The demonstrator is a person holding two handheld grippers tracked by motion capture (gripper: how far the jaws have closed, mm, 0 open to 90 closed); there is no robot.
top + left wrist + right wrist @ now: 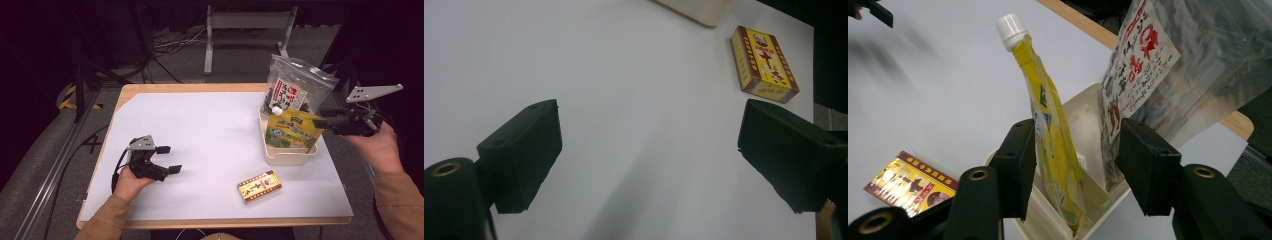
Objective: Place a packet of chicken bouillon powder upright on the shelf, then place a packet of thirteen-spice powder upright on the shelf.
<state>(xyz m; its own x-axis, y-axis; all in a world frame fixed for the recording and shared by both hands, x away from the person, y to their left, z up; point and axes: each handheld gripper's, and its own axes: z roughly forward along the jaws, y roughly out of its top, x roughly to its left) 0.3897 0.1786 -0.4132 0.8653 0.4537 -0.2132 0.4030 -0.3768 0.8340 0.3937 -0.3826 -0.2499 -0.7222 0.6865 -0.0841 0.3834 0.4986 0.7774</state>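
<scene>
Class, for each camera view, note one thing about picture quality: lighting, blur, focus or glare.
High view: the white table sheet is brightly lit, the surrounding floor dark. Left gripper view: soft shadows lie under the jaws; the yellow-and-red cardboard box is sharp. Right gripper view: the yellow spouted pouch is crisp, the sheet at upper left smeared, and the clear plastic bag shows glare.

My right gripper (1075,165) jaws straddle yellow pouch (1050,145) edge; left pad against it, gap on right side, clear bag (1168,65) crowding just beyond. Both stand in bin (290,154), blocking straight entry from above. Box (259,186) lies apart, open mat (200,130) around. My left gripper (167,160) over bare mat, unobstructed.
</scene>
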